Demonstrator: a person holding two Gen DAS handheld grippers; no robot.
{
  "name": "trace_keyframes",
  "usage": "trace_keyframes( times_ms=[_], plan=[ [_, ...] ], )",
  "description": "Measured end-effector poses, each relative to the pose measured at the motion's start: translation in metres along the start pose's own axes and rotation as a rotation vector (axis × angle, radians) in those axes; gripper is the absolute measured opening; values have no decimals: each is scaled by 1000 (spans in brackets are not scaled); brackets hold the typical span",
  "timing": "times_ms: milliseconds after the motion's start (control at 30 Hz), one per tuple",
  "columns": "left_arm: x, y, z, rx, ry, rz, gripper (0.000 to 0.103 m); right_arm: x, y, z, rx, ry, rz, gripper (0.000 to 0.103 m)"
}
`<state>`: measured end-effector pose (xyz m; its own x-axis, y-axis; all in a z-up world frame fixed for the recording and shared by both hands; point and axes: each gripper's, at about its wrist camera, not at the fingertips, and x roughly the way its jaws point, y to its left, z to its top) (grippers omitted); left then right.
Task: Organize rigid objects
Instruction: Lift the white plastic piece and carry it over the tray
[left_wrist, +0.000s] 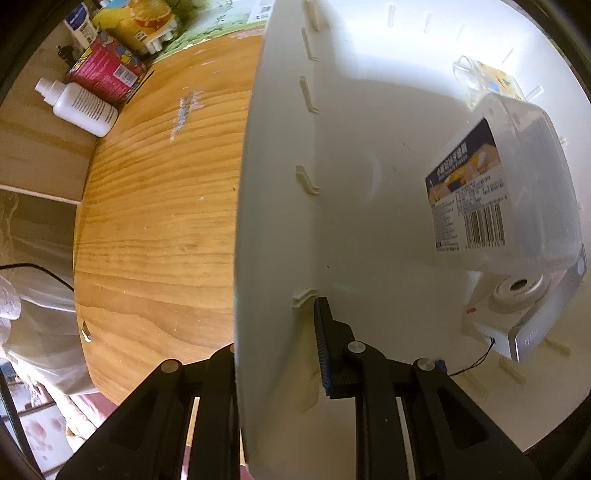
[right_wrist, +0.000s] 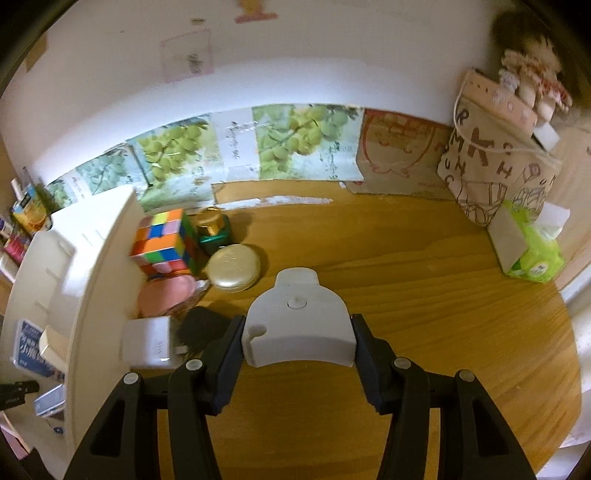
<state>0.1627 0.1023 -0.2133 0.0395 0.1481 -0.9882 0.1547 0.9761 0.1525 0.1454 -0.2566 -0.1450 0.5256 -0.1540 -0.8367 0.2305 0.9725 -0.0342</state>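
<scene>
My left gripper (left_wrist: 275, 354) is shut on the wall of a white plastic bin (left_wrist: 273, 155), one finger (left_wrist: 325, 343) inside and the other outside. Inside the bin lie a clear labelled box (left_wrist: 506, 181), a small white camera (left_wrist: 517, 314) and a yellow packet (left_wrist: 495, 77). My right gripper (right_wrist: 297, 343) is shut on a white curved plastic object (right_wrist: 297, 321) and holds it above the wooden table (right_wrist: 424, 302). The bin shows at the left of the right wrist view (right_wrist: 92, 258). Beside it sit a Rubik's cube (right_wrist: 164, 240), a green-and-gold jar (right_wrist: 212, 229), a cream round compact (right_wrist: 232, 267), a pink item (right_wrist: 168, 295), a white adapter (right_wrist: 147, 341) and a black object (right_wrist: 203, 325).
A white bottle (left_wrist: 81, 107), a red box (left_wrist: 107, 70) and a yellow pack (left_wrist: 144, 22) stand at the table's far left edge. A green tissue pack (right_wrist: 532, 243), a printed paper bag (right_wrist: 495, 166) and grape-print boxes (right_wrist: 229, 155) line the back wall.
</scene>
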Motion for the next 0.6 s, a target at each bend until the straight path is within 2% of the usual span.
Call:
trace_keyframes(
  times_ms=[333,600],
  plan=[
    [-2,-11,0,41,-4,1,20,-47,50,-5,-97,-75,76,55],
    [-7,-17,-4,63,-18,2,20,-71,98,-8,-205,-117,183,55]
  ],
)
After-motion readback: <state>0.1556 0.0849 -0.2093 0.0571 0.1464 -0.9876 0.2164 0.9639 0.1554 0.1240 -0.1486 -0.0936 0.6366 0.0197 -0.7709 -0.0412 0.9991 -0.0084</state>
